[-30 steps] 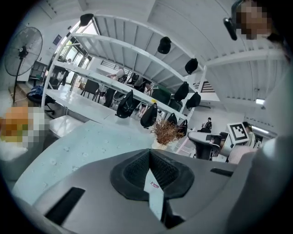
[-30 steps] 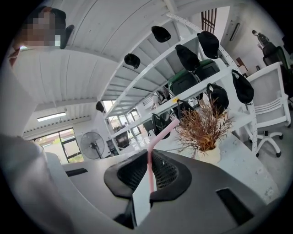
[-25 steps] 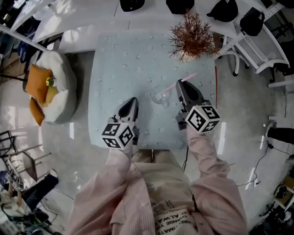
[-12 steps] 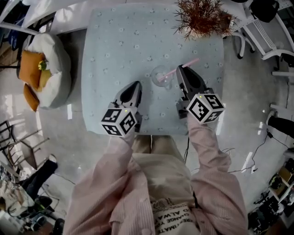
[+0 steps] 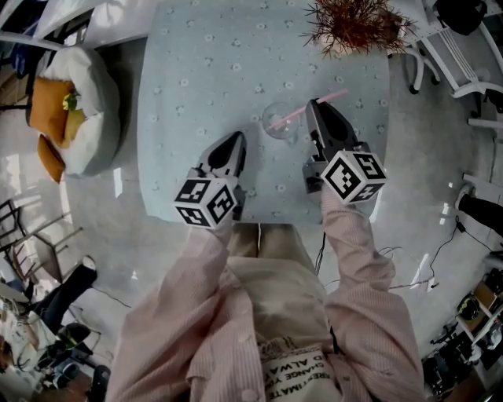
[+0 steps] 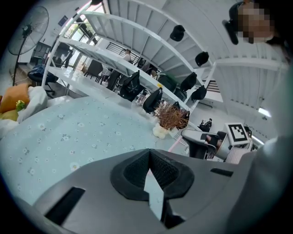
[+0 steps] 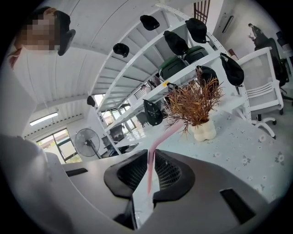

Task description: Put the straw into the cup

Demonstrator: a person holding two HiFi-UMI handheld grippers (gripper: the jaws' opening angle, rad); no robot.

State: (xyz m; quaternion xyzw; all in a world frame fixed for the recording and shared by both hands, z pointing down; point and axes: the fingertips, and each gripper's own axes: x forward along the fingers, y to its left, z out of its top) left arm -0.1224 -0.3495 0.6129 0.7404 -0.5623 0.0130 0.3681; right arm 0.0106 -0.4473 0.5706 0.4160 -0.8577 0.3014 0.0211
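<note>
Straw (image 5: 297,115), pink, being pinched by right gripper (image 7: 151,157), slanting so its low end is aiming into the clear cup (image 5: 279,123) on the flowered tablecloth (image 5: 196,78) | left gripper (image 5: 235,141) — fingers pressed together, empty — hovering nearby, probably to steady it.

The tablecloth (image 5: 196,71) is printed pale blue with small white flowers. The straw (image 5: 295,116) is coloured pink; the cup (image 5: 277,126) is clear and colourless. The left gripper (image 5: 236,138) and right gripper (image 5: 315,103) are finished in dark grey, with black-and-white square markers. The sleeves (image 5: 357,259) are patterned pale pink with fine stripes. The plant (image 5: 357,20) is coloured reddish brown, its pot (image 7: 204,130) cream.
</note>
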